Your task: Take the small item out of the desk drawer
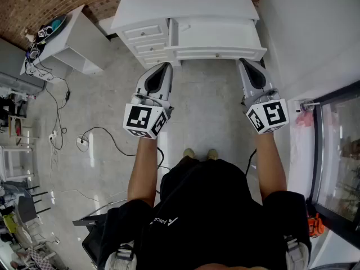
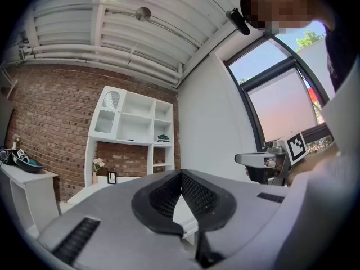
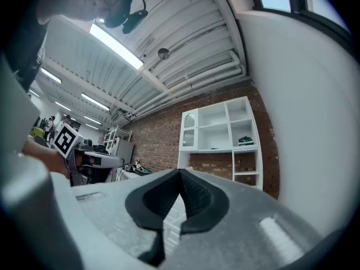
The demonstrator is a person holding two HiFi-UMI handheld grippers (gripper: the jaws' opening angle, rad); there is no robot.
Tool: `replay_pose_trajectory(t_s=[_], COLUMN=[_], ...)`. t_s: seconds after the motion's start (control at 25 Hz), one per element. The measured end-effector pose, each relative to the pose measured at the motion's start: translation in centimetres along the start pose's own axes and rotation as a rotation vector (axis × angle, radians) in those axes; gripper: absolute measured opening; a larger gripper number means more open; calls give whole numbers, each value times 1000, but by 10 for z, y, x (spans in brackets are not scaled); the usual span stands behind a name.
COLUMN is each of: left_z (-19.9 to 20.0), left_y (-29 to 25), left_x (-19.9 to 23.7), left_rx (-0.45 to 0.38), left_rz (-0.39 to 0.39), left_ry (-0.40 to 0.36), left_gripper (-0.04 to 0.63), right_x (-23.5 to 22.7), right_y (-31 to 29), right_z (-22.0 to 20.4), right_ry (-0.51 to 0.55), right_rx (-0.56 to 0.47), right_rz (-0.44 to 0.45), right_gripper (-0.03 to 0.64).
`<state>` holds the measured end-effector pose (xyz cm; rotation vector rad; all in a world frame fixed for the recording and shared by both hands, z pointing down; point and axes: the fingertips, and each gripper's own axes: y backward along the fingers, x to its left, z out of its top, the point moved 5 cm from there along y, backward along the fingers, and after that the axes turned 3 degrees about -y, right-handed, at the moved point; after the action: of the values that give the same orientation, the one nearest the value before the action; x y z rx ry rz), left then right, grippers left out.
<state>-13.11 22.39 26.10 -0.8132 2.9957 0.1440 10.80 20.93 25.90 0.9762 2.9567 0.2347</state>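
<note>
A white desk (image 1: 185,4) stands at the top of the head view, with a stack of small drawers (image 1: 145,34) at its left. Beside them, a wide drawer (image 1: 216,54) with a knob seems to stick out toward me. Its inside looks plain white, and I cannot make out a small item. My left gripper (image 1: 167,66) hangs shut in front of the small drawers, a little short of them. My right gripper (image 1: 243,62) is shut too, just before the wide drawer's right end. Both hold nothing. Each gripper view shows closed jaws, the left gripper (image 2: 181,172) and the right gripper (image 3: 180,170).
A white side table (image 1: 67,41) with a dark bowl stands at the left, and cables (image 1: 84,142) trail over the grey floor. A white wall (image 1: 315,32) and a window frame (image 1: 332,151) close off the right. A white shelf unit (image 2: 135,122) sits on the desk against the brick wall.
</note>
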Motion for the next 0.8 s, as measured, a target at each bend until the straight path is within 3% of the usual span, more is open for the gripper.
replay_pose_trajectory(t_s=[0.32, 0.52, 0.8], left_z=[-4, -2, -6], left_y=[2, 4, 12], left_x=[6, 9, 35], left_rx=[6, -31, -32], left_rz=[-5, -18, 23], left_ry=[1, 5, 17], left_gripper=[-2, -2, 6], right_x=[6, 12, 28], right_y=[-4, -8, -21], right_z=[-1, -2, -2], right_ry=[14, 3, 17], right_rx=[-5, -11, 4], right_rz=[6, 9, 12], right_gripper=[0, 2, 2])
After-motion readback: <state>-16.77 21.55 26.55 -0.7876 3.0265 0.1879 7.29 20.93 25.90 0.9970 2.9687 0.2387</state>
